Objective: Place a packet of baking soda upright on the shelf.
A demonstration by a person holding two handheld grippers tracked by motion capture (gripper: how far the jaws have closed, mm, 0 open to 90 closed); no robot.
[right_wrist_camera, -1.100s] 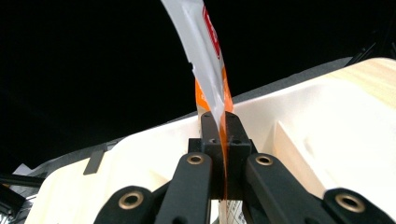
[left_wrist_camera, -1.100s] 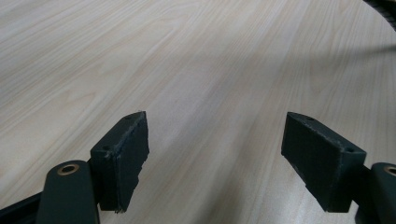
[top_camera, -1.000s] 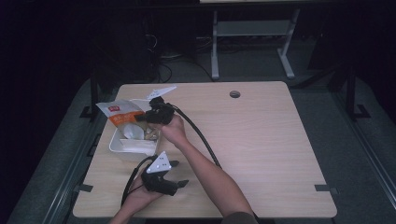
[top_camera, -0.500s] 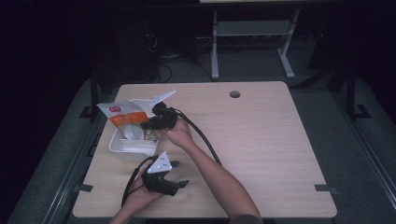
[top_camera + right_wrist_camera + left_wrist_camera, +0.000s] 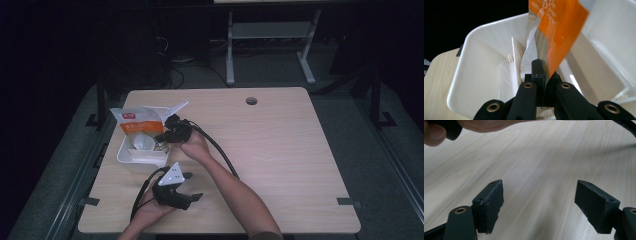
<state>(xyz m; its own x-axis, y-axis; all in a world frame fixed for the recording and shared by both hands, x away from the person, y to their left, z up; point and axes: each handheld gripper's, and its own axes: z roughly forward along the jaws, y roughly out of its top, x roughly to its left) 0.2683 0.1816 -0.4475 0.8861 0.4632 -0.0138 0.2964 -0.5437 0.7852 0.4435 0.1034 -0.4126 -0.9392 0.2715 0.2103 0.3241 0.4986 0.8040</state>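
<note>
while the wooden table is carrying everything, the white plastic bin is sitting on its left part, directly under and in front of the fingers of the right gripper. in the right gripper view the bin's walls are rising on both sides of the jaws, so the fingertips are pointing down into its inside.

the orange and white packet is standing out of the bin, tilted, with its upper part above the rim. in the right gripper view the orange packet is hanging just beyond the fingertips and its lower edge is going down between them. the right gripper is having its fingers pressed narrow together on this edge, so it is holding the packet. a pale, folded wrapper is lying against the packet, just left of the fingertips, but what it is i cannot tell.

the left gripper is resting low on the table near the front edge, well apart from the bin and from the right fingers. in the left gripper view its fingers are standing wide apart, with bare wood between them and nothing held. the person's other hand is showing beyond these fingers, at the upper left.
</note>
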